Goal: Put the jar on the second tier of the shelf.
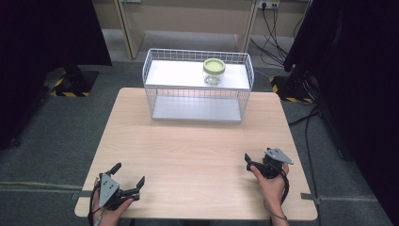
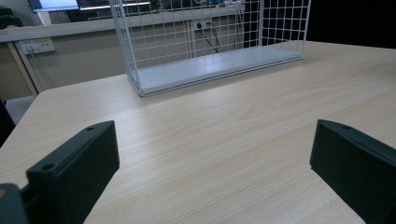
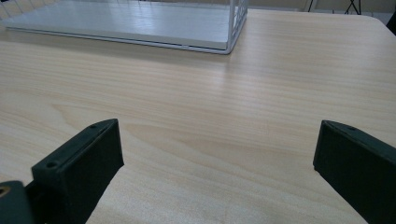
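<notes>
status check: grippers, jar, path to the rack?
Left gripper open, empty, near table edge. Right gripper open, empty. Green-lidded jar upright on top shelf of wire rack. Bare table between.

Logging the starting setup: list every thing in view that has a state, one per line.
jar: upright on the rack's top shelf, green lid on.
wire rack: upright at the table's far edge, lower shelf bare.
left gripper: open, holding nothing, low over the table.
right gripper: open, holding nothing.
</notes>
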